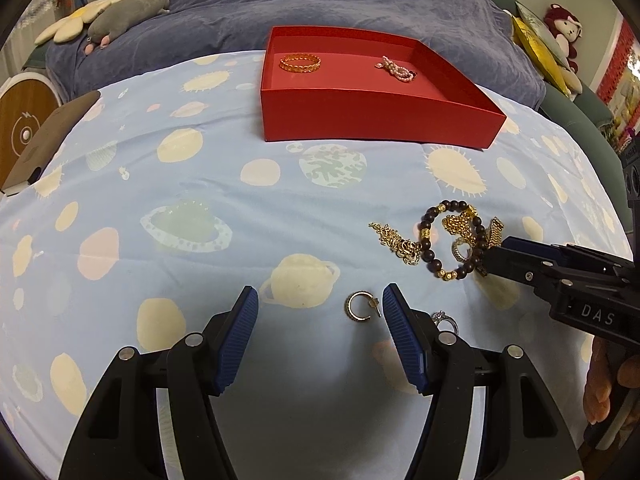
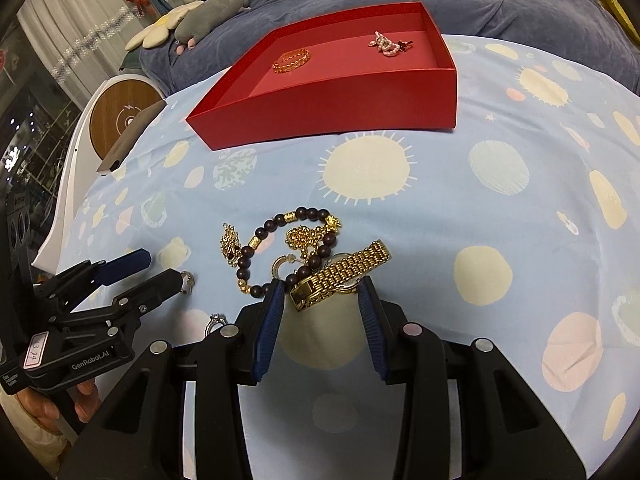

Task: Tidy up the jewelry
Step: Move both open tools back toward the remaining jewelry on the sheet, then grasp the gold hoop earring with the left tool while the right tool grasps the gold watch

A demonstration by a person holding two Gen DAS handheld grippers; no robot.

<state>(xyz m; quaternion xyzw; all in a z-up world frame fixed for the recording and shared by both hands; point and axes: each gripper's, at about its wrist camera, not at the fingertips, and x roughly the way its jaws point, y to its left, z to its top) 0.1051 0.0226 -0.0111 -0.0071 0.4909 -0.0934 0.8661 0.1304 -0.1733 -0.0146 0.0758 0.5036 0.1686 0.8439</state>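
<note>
Two grippers. Left gripper jaws apart, empty, one gold hoop earring on the sheet between its tips. Right gripper jaws apart around the end of one gold watch; contact unclear. One red box at 12 o'clock holds two pieces: gold bangle, pearl piece. One dark bead bracelet tangled with gold chains, count unclear. One silver ring half hidden by left finger.

My fingers are black plastic with ribbed blue pads and silver screws; "GenRobot.AI" is printed on my left gripper.
</note>
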